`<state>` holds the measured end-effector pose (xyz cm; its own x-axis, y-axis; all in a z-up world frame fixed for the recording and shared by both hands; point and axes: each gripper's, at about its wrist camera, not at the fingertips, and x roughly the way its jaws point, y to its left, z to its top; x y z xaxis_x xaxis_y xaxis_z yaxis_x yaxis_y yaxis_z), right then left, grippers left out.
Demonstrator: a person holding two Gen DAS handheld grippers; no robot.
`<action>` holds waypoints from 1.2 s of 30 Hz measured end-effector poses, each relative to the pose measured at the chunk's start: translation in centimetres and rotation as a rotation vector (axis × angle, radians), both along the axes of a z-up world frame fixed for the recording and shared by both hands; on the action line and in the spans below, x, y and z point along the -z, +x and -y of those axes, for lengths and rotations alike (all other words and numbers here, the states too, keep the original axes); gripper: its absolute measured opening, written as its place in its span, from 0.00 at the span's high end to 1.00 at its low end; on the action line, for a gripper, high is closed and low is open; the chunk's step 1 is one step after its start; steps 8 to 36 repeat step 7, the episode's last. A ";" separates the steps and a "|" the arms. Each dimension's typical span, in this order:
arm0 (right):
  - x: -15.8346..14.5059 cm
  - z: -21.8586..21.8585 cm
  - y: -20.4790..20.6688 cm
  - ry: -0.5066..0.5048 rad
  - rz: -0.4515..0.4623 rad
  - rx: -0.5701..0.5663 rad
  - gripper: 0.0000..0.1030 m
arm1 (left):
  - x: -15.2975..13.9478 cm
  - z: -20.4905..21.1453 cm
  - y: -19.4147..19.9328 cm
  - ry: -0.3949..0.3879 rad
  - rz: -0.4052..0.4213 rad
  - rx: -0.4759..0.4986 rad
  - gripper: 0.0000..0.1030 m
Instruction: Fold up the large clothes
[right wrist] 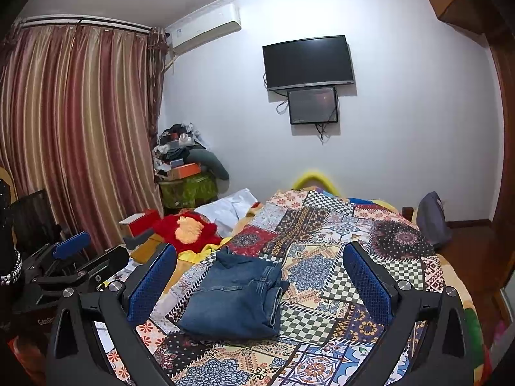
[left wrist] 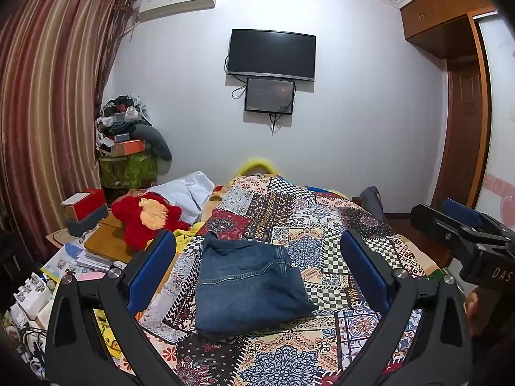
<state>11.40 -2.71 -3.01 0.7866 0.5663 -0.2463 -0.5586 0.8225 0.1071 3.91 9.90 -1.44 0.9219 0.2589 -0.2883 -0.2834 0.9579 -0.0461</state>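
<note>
A pair of blue jeans (left wrist: 248, 284) lies folded into a compact stack on the patterned bedspread (left wrist: 325, 222); it also shows in the right wrist view (right wrist: 238, 296). My left gripper (left wrist: 257, 273) is open and empty, held above and in front of the jeans, its blue pads (left wrist: 151, 273) wide apart. My right gripper (right wrist: 260, 284) is also open and empty, a little right of the jeans. The right gripper shows at the right edge of the left wrist view (left wrist: 463, 225). The left gripper shows at the left of the right wrist view (right wrist: 70, 257).
A red plush toy (left wrist: 148, 218), a white cloth (left wrist: 190, 193) and stacked boxes and papers (left wrist: 87, 225) crowd the bed's left side. A clutter pile (left wrist: 128, 141) stands by the striped curtain (left wrist: 51, 112). A dark bag (right wrist: 434, 218) sits at the bed's far right, near the wooden wardrobe (left wrist: 457, 96).
</note>
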 end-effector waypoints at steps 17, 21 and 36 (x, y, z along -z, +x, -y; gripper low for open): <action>0.2 -0.4 0.2 -0.012 -0.008 0.001 0.00 | 0.5 -0.8 0.3 -0.024 -0.010 -0.007 0.00; 0.2 -0.4 0.2 -0.012 -0.008 0.001 0.00 | 0.5 -0.8 0.3 -0.024 -0.010 -0.007 0.00; 0.2 -0.4 0.2 -0.012 -0.008 0.001 0.00 | 0.5 -0.8 0.3 -0.024 -0.010 -0.007 0.00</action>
